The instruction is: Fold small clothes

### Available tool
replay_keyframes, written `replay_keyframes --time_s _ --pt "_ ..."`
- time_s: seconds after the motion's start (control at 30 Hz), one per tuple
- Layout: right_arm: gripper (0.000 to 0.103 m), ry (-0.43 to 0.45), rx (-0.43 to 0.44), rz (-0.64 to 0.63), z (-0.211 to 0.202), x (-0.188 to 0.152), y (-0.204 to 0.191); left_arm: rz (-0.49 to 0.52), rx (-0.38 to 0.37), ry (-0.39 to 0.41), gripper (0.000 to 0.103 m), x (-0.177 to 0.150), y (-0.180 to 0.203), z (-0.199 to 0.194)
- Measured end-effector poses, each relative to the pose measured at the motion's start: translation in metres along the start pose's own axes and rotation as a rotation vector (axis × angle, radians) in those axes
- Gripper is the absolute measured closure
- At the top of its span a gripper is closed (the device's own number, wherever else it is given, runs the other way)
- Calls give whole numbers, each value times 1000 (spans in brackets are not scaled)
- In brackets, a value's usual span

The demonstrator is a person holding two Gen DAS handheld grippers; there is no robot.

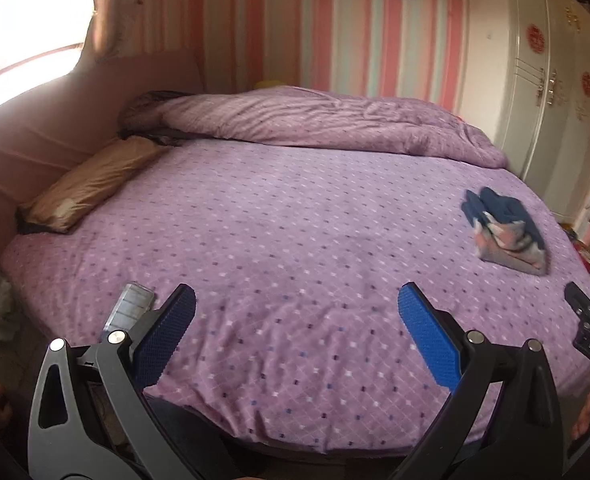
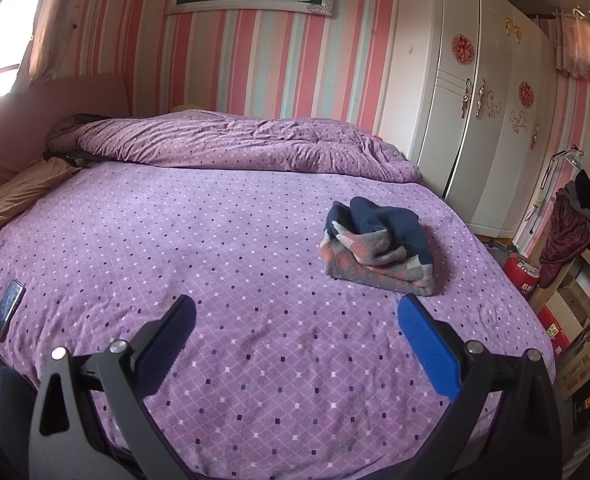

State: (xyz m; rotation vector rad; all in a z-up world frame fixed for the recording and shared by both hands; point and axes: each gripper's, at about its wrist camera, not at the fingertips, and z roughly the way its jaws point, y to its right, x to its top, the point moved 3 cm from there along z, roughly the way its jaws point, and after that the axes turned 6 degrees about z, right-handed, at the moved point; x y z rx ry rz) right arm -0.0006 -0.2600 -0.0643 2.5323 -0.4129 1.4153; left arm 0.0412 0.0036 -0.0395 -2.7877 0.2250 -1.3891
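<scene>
A small crumpled garment (image 2: 377,242), navy with pink and grey patches, lies on the purple dotted bedsheet (image 2: 215,240) toward the bed's right side. It also shows in the left wrist view (image 1: 503,232) at the far right. My left gripper (image 1: 297,304) is open and empty, hovering above the near edge of the bed, well left of the garment. My right gripper (image 2: 297,312) is open and empty, above the near part of the bed, short of the garment and a little left of it. Part of the right gripper shows at the left wrist view's right edge.
A rolled purple quilt (image 2: 235,144) lies along the back of the bed. A tan pillow (image 1: 91,180) lies at the left by the headboard. A phone (image 2: 7,308) lies near the bed's left front edge. A white wardrobe (image 2: 475,120) and boxes (image 2: 575,340) stand right of the bed.
</scene>
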Motion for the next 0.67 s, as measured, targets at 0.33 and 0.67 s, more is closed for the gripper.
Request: replay_keyframes --time_s 0.33,0.67 --pt "2 6 11 -3 -1 2 0 22 -19 -32 3 2 3 3" --pt "2 -11 50 -1 1 1 -1 39 -13 -49 3 3 6 7"
